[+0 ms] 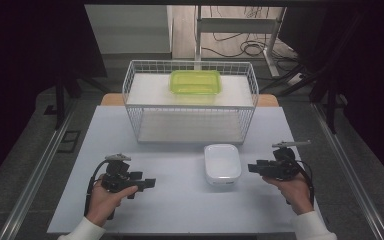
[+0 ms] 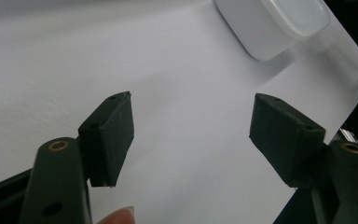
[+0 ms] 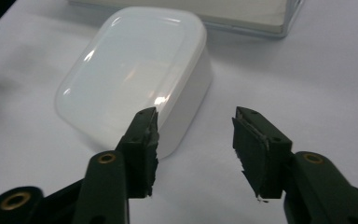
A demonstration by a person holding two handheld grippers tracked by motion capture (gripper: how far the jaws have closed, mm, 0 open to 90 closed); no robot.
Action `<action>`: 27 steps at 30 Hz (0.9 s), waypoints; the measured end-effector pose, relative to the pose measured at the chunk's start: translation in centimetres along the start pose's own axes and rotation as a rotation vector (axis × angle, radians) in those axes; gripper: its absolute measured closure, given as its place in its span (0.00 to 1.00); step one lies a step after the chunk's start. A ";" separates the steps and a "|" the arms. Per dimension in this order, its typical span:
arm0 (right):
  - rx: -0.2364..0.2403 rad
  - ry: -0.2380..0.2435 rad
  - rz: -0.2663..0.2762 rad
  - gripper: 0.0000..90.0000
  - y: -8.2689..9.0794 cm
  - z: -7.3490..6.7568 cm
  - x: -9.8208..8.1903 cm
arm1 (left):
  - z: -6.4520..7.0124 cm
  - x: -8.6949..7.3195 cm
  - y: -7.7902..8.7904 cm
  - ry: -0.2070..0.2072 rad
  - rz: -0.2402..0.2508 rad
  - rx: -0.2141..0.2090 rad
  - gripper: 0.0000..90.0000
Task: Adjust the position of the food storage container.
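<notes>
A white lidded box [image 1: 222, 163] sits on the white table, just in front of the wire basket [image 1: 135, 107]. A green lidded box [image 1: 195, 82] rests on the basket's upper shelf. My left gripper [image 1: 150, 183] hovers at the front left, open, with bare table between its jaws [image 2: 191, 135]; the white box [image 2: 272, 23] lies ahead of it. My right gripper [image 1: 253, 167] points left at the white box from its right side. In the right gripper view its jaws [image 3: 193, 144] stand apart and hold nothing, with the white box [image 3: 130, 84] just beyond the left pad.
The white table [image 1: 180, 200] ends close to the person's forearms at the front. The wire basket takes up the far middle of the table. Metal rails run along both sides, and cables lie on the floor behind.
</notes>
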State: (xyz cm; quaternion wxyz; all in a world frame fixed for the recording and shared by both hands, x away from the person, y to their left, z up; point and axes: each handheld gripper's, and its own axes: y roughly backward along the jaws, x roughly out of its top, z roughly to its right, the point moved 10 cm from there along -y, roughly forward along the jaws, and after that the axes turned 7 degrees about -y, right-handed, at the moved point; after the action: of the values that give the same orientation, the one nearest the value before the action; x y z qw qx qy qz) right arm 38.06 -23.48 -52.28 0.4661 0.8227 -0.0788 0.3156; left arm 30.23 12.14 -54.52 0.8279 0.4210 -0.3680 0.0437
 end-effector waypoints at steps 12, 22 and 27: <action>-0.061 0.004 -0.029 0.87 -2.3 1.2 2.9 | 0.0 -0.3 -0.4 0.006 -0.022 -0.016 0.33; -0.125 0.049 -0.104 0.99 -5.3 1.7 4.7 | -0.2 -0.4 -0.3 0.008 -0.029 -0.016 0.33; -0.152 0.060 -0.138 0.99 -6.2 1.8 4.8 | -0.3 -0.5 -0.4 0.011 -0.031 -0.019 0.33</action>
State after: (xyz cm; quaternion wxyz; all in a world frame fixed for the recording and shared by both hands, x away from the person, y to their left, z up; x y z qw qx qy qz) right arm 45.30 -20.75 -54.51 0.5499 0.7787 -0.0313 0.3005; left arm 30.15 12.21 -55.22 0.8344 0.4185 -0.3574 0.0297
